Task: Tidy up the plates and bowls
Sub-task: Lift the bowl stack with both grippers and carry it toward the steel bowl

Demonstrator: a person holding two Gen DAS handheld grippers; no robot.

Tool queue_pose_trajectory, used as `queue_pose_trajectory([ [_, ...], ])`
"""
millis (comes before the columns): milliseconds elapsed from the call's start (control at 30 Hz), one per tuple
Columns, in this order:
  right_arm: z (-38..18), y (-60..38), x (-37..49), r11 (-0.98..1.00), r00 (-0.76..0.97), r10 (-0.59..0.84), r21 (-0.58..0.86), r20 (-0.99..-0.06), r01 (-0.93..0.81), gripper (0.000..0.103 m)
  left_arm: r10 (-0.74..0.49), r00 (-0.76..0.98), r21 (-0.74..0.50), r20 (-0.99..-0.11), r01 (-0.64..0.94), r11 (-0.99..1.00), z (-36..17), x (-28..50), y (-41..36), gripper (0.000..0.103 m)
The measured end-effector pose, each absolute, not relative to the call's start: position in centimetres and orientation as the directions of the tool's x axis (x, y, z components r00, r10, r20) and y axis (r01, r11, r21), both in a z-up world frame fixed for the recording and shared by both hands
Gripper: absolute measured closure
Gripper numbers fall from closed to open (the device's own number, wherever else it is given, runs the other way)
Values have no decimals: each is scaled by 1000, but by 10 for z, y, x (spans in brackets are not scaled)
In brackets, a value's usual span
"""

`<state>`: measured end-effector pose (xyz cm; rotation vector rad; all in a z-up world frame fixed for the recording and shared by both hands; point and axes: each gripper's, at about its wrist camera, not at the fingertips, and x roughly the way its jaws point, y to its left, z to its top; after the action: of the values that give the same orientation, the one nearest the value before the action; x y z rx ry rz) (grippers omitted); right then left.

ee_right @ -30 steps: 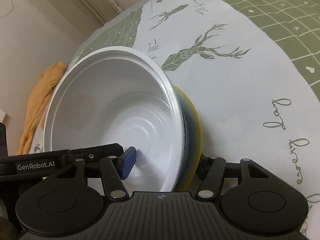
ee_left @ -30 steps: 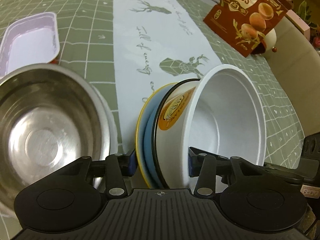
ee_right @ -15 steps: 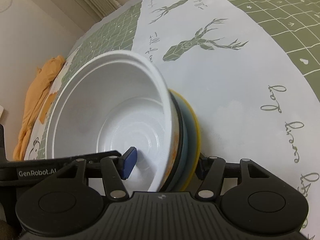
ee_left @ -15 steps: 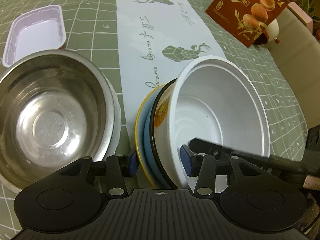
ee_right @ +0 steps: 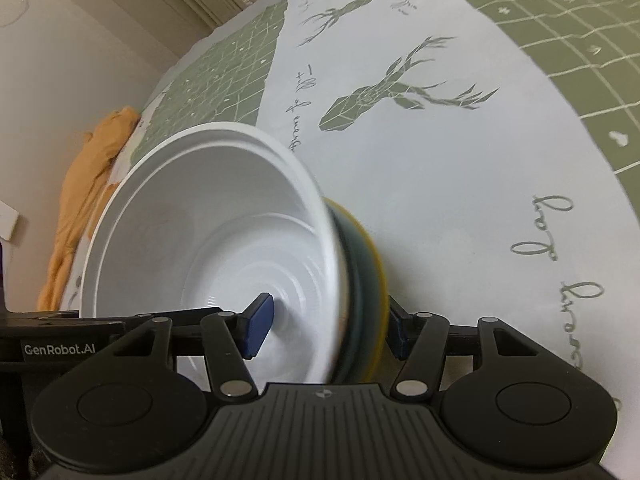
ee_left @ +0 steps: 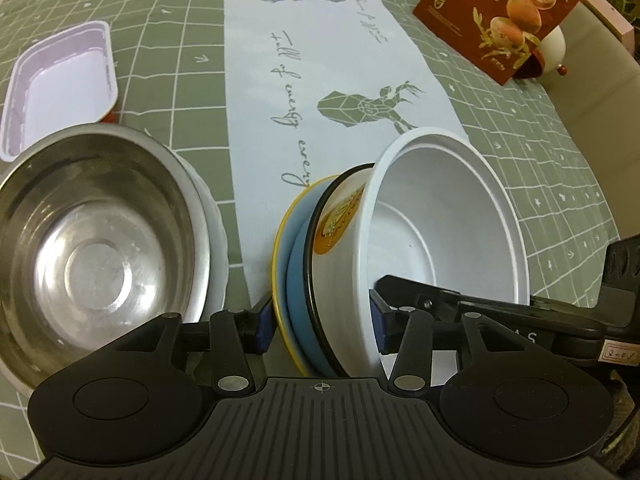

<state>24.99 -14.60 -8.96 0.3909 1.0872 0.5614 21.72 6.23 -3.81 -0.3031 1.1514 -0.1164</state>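
A white bowl [ee_left: 436,216] with a black rim and an orange logo is nested on a blue plate [ee_left: 296,280] and a yellow plate [ee_left: 280,240]. The stack stands tilted on its edge over the deer-print runner. My left gripper [ee_left: 320,322] straddles its near edge, one pad against the yellow plate, the other on the bowl's inner wall, and its jaws are opening. My right gripper [ee_right: 326,330] clamps the same stack, with one pad inside the bowl [ee_right: 208,240] and the other behind the yellow plate [ee_right: 374,280]. Its finger [ee_left: 440,300] shows in the left wrist view.
A steel bowl [ee_left: 92,256] sits in a white dish [ee_left: 218,240] just left of the stack. A lilac tray [ee_left: 60,84] lies behind it. A quail-egg box [ee_left: 508,12] stands at the far right, and an orange cloth [ee_right: 88,184] lies beyond the table edge.
The stack has tipped so the bowl's mouth faces more upward. In the right wrist view it has slid lower and left, with its rim blurred. Both grippers stay on it.
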Motion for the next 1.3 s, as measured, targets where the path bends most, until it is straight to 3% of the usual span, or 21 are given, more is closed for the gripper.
queue_pose_trajectory([
  [600, -100, -158, 262, 739, 288, 673, 636, -681, -223, 45, -153, 347, -164, -925, -4, 986, -32, 243, 38, 47],
  [1300, -84, -142, 254, 795, 307, 605, 578, -735, -183, 44, -237, 344, -267, -908, -41, 963, -33, 236, 57, 47],
])
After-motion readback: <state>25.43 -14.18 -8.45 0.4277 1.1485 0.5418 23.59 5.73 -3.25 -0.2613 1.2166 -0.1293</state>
